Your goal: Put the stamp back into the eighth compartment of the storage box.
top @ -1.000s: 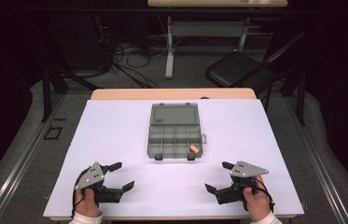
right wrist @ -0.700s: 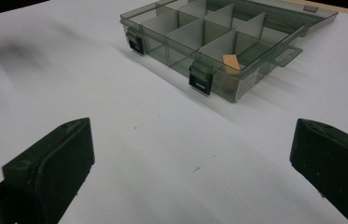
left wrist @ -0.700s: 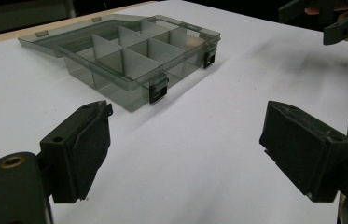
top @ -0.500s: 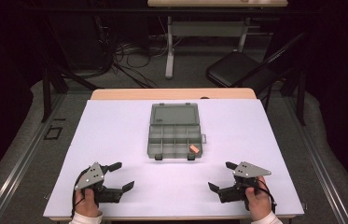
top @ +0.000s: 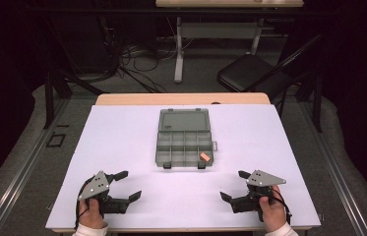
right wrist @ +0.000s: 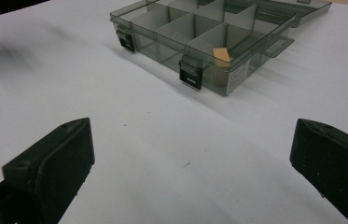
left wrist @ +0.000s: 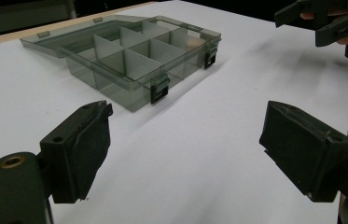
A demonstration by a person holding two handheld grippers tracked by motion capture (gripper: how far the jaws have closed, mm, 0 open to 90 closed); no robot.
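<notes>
The room is dark, with cables on the floor and a black chair behind a big white table. In the middle of the table sits a grey see-through box with its lid flipped open toward the far side. It has many little compartments. One small orange piece lies in the near right corner compartment — the others look empty.

Since a second ago, almost nothing has changed. The right gripper has slid a tiny bit, and the left gripper stays put. Both rest low near the front edge, well apart from the box, jaws wide open and holding nothing. So I think no work has started yet.

A small label sits on the box's side — too blurry to read.
</notes>
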